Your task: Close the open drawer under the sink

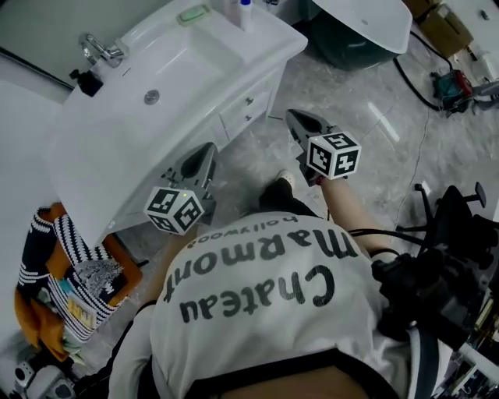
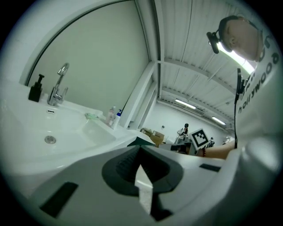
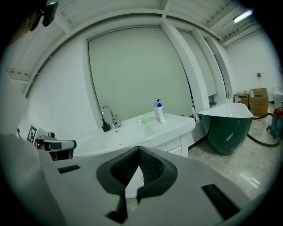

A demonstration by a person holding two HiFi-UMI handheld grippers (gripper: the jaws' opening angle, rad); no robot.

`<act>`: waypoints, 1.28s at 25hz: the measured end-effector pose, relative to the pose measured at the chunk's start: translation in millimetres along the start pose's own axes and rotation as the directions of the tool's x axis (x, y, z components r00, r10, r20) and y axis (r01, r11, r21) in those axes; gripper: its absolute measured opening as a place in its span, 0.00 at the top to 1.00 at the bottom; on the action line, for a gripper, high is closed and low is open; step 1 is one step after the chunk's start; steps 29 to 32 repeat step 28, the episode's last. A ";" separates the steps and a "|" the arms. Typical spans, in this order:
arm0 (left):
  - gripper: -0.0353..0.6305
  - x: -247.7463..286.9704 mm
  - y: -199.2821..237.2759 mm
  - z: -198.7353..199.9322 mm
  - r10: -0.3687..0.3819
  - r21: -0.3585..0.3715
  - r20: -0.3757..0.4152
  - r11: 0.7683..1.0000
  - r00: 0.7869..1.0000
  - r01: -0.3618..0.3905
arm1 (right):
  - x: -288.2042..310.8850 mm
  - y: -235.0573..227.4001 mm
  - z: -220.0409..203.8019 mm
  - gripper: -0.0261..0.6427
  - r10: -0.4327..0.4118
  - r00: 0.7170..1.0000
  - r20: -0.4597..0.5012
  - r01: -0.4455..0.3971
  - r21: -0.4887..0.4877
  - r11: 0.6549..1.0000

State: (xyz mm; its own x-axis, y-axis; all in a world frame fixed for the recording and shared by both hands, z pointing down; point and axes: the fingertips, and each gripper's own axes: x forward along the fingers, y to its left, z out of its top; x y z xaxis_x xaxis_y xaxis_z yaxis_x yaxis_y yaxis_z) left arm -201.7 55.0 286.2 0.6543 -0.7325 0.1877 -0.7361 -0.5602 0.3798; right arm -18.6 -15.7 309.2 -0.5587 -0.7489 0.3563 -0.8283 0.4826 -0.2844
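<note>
Looking down from the head view, we see the left gripper [image 1: 207, 150] and the right gripper [image 1: 294, 118] held out in the air in front of the white cabinet [image 1: 265, 82], both clear of it and touching nothing. The left gripper's jaws are closed, tips meeting, with nothing between them. Its own view shows the dark pads drawn to a point, with the sink [image 1: 117, 132] beyond. The right gripper's jaws are likewise fully together and empty.

The drawer [image 1: 246, 104] sits under the sink's far end, facing the grippers. Its front looks flush with the cabinet face, and small knobs show on that face. The left gripper is close to the basin's edge, and the right one hangs over the grey floor [image 1: 366, 148] near the cabinet's corner. Each gripper's marker cube faces up at us.

On the sink we see a faucet [image 1: 101, 51] at the back, a black dispenser [image 1: 86, 81] just beside it and a drain [image 1: 151, 97] in the bowl. A green dish [image 1: 193, 13] and a bottle [image 1: 245, 9] with a blue top stand near the far end. A tub [image 1: 366, 27], white inside and dark green outside, stands on the floor past the sink. A black shoe [image 1: 279, 188] shows on the floor between the two grippers, and a striped bag [image 1: 66, 269] lies beside the sink's near end.
</note>
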 end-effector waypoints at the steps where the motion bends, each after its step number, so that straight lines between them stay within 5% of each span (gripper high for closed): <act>1: 0.94 -4.3 -0.6 -0.2 0.000 0.000 0.004 1.000 1.000 0.000 | -3.1 3.0 -1.6 0.94 -0.002 1.000 0.002 0.002 0.009 1.000; 32: 0.94 -33.4 -9.1 1.5 -0.031 -0.008 -0.001 0.999 1.000 0.031 | -26.5 30.3 -22.3 0.94 -0.029 1.000 0.000 0.029 0.025 0.999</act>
